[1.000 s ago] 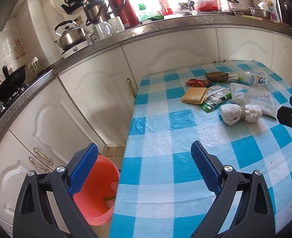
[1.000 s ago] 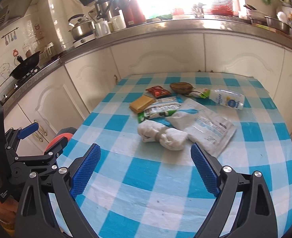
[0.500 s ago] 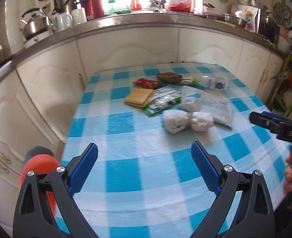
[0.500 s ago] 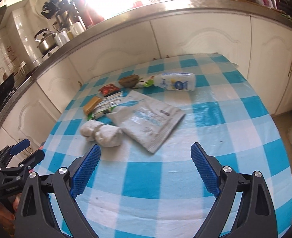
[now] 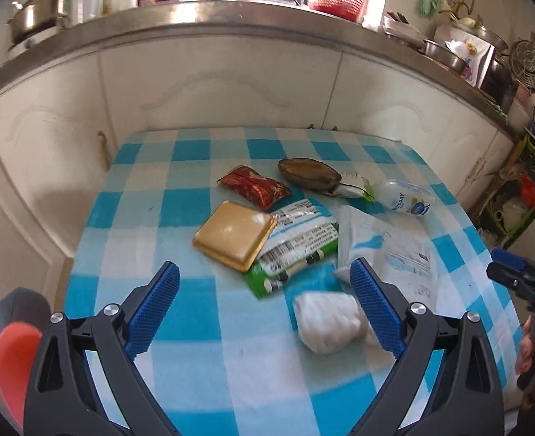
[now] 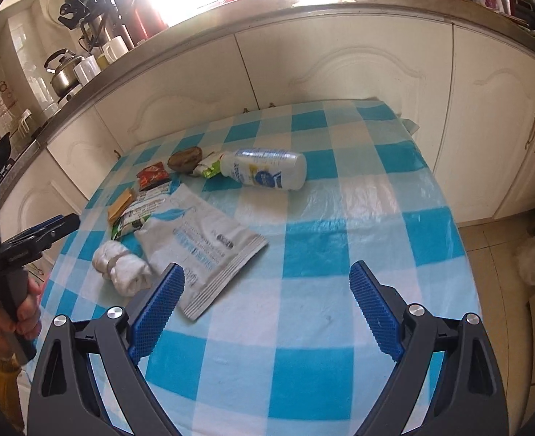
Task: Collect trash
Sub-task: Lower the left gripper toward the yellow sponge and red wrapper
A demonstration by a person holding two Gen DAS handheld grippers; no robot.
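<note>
Your left gripper (image 5: 264, 312) is spread wide and empty above the checked table (image 5: 194, 356), with the white wad (image 5: 327, 321) at lower right of centre in its view, just inside the right finger. Your right gripper (image 6: 265, 312) is also spread and empty. In its view the pouch (image 6: 202, 243) lies left of centre, the bottle (image 6: 264, 169) above it, and the wad sits at the left.

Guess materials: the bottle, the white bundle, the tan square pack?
Bottle: looks like translucent plastic, glossy, with a printed label wrap. White bundle: soft, matte, crumpled, cinched by a band; tissue or thin plastic, can't tell. Tan pack: smooth sealed film, likely plastic, with a sheen and a crimped edge.
</note>
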